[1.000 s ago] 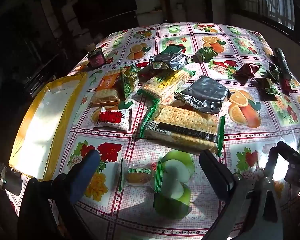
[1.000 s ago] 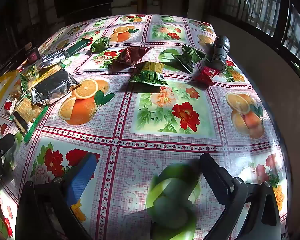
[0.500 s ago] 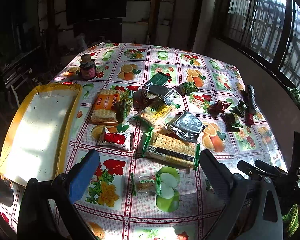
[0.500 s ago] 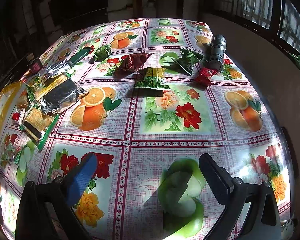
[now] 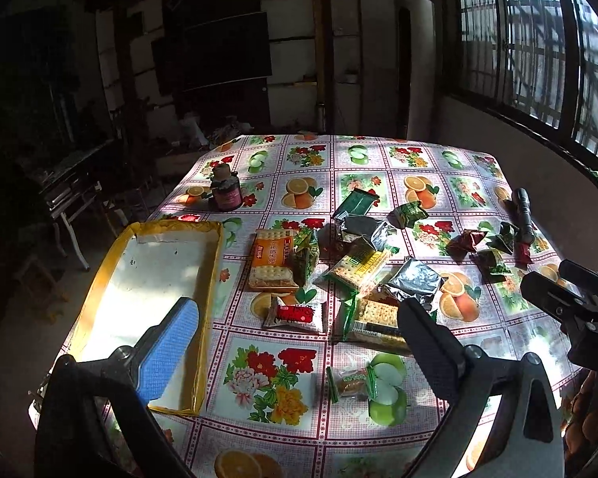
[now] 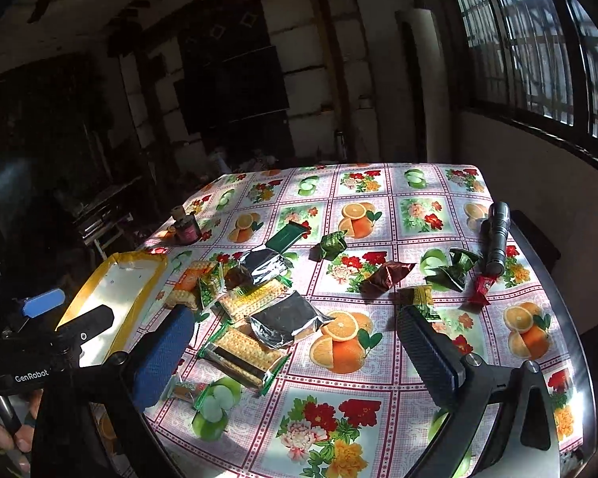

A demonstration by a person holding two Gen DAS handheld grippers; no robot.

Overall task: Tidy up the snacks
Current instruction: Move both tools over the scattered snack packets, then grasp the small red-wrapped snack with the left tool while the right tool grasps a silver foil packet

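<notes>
Snacks lie in a pile on the table [image 5: 438, 163], ahead of my left claw [image 5: 295, 342] and ahead-left of my right claw [image 6: 295, 342]. Both claws are wide and hold nothing. I think I should take one pack at a time and put it flat in the yellow tray [image 5: 209, 279], by my left claw. I count one tray, three cracker packs [image 5: 374, 320], two silver bags [image 5: 412, 281], one flashlight [image 6: 496, 237], one jar [image 5: 226, 193].

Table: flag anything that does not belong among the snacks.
Two things are not snacks: a black flashlight lying at the table's right edge by the candy wrappers, and a small dark jar standing alone at the far left, beyond the tray.
</notes>
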